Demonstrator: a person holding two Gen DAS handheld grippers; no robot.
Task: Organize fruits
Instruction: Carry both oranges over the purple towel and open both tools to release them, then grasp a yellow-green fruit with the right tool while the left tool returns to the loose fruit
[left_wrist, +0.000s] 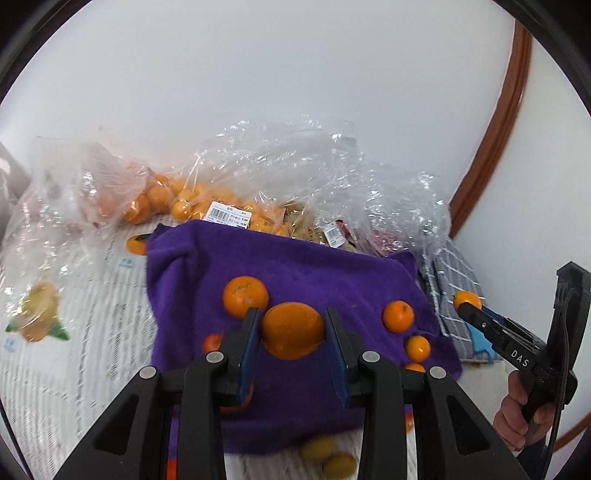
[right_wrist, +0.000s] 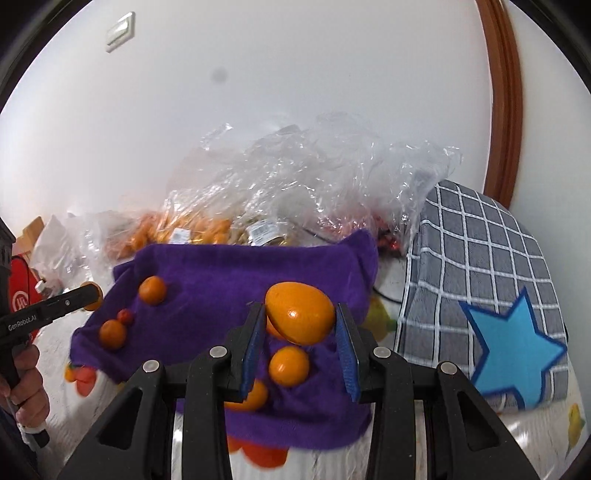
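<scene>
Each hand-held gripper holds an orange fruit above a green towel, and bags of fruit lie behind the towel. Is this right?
Not quite: the towel is purple, not green, as the left wrist view shows. The rest holds: the left hand-held gripper and the right hand-held gripper each hold an orange fruit, and the plastic bags of fruit lie behind the towel.

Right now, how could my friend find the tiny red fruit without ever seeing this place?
Look for the purple towel spread in the middle. On its left part lie an upper orange and a lower orange, with the red fruit between them. It is the smallest of the three and the only red one.
</scene>
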